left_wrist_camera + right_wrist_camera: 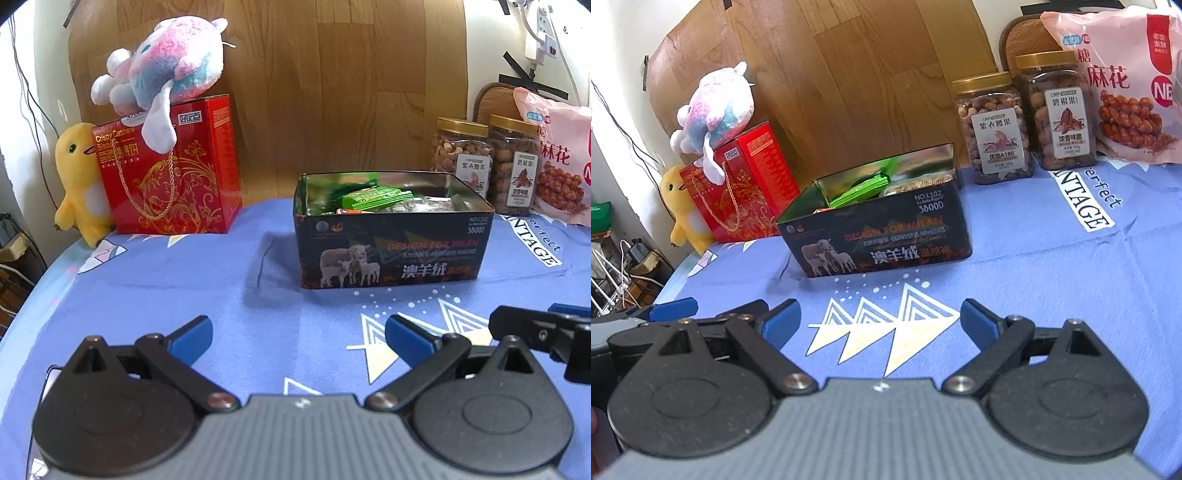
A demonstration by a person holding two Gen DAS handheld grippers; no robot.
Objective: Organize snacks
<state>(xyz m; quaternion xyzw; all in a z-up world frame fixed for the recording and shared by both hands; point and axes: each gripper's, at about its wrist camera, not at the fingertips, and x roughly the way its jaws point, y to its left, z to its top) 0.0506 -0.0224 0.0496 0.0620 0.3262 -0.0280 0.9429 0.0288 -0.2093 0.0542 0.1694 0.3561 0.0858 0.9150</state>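
Left gripper: the black two-finger left gripper with blue pads [299, 332] hovered low over the blue patterned tablecloth [184, 280], its fingers spread wide apart with nothing between them.
Right gripper: the black two-finger right gripper with blue pads [881, 319] hung over the same cloth, fingers likewise wide apart and empty; it sat just beside the left gripper, whose blue pad showed at the left edge of the right wrist view.
Tin: a dark rectangular metal tin with sheep printed on its side [391, 254] stood open on the cloth ahead of both grippers, well apart from them.
Snacks in tin: a green wrapped snack packet [373, 198] lay on top of other small wrapped packets inside the tin; those beneath were too small to tell apart.
Jars: two clear plastic jars of nuts with gold lids [993, 129] stood side by side behind the tin to its right, touching or nearly so.
Bag: a pink plastic bag of fried dough twists [1123, 85] leaned upright just right of the jars.
Red box: a red cardboard gift box with gold scrollwork and a rope handle [173, 173] stood at the back left.
Toys: a pink-and-blue plush toy [166, 70] lay on top of the red box; a yellow plush duck [79, 181] stood against its left side.
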